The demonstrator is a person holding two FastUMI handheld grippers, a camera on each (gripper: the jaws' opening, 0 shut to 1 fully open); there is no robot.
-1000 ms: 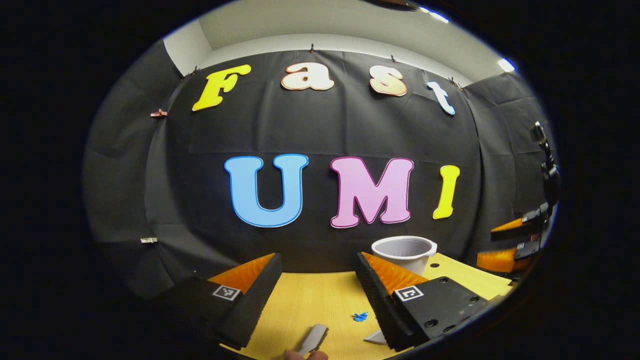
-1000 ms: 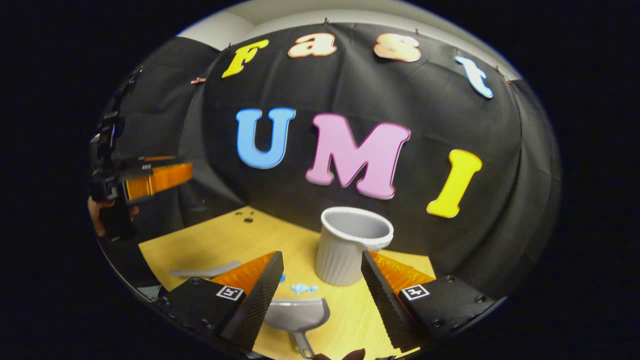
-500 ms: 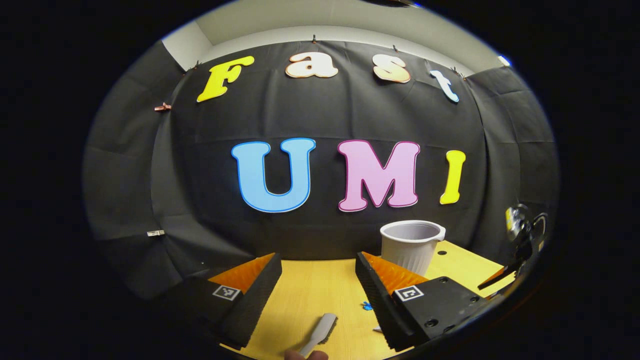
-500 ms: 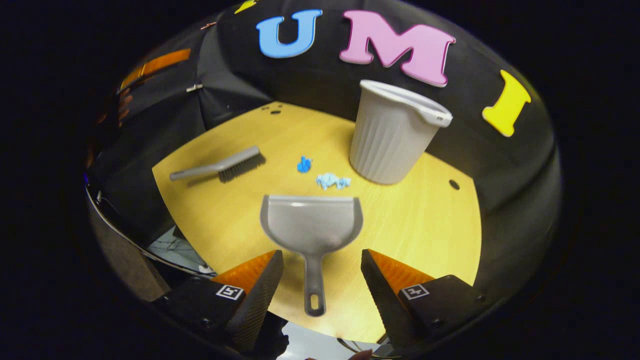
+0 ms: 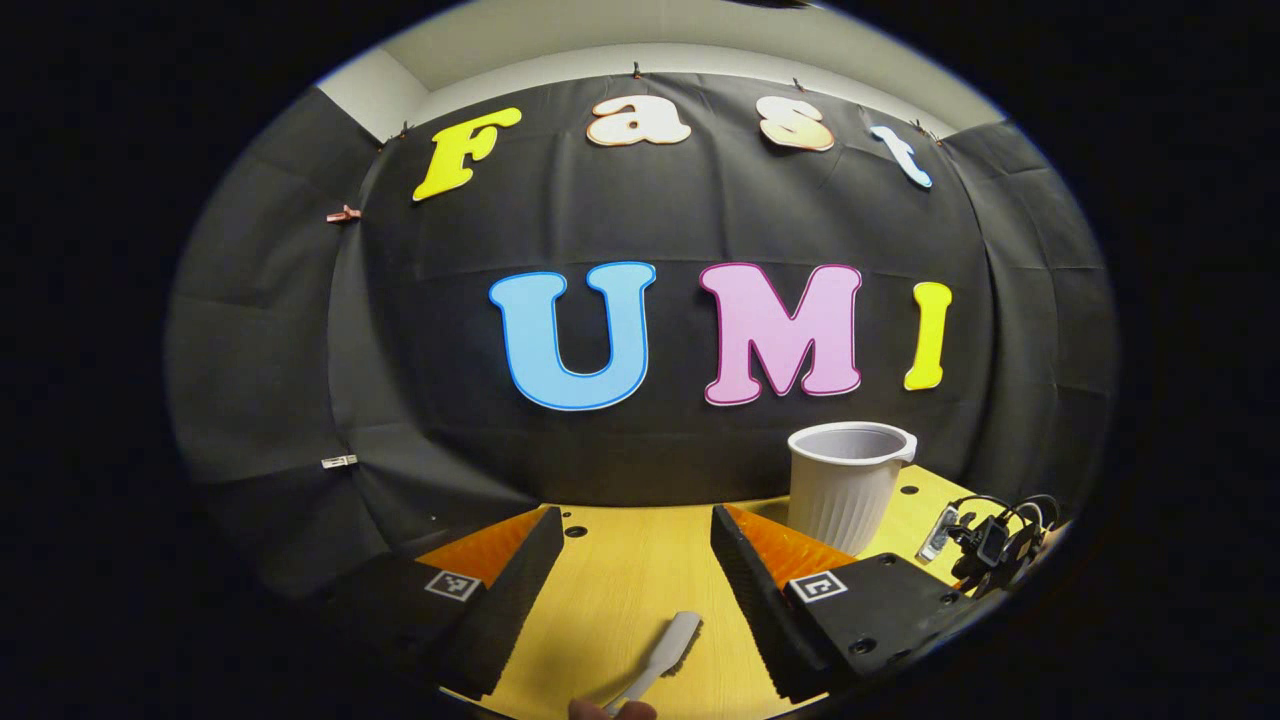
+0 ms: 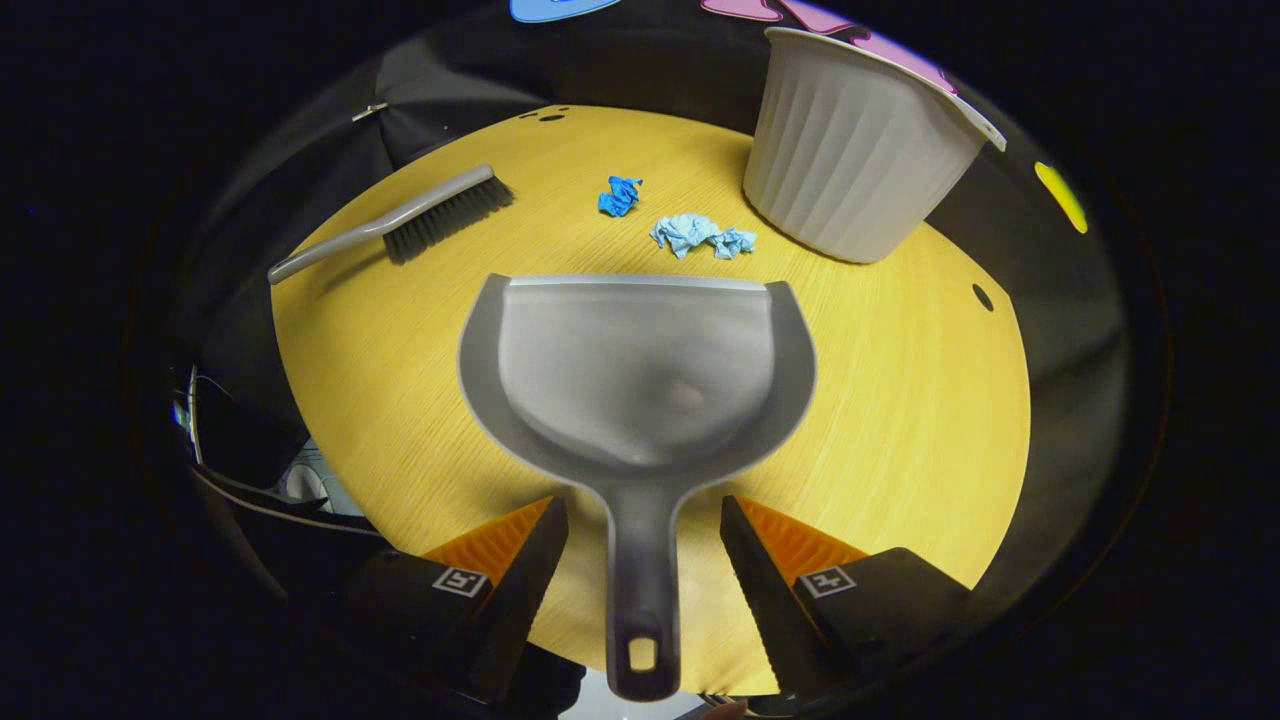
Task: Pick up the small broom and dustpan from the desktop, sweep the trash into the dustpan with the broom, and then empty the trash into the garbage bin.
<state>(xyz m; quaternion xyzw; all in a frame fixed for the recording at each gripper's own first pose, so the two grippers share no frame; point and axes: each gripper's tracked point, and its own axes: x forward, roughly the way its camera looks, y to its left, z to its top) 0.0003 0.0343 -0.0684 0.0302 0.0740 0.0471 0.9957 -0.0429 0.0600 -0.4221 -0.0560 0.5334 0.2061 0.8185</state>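
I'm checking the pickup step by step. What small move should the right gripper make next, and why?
Probably ease the right gripper down a little and close on the dustpan handle. The handle lies between its open fingers, apparently untouched, and the pan lies flat on the desktop, mouth toward the blue scraps near the bin.
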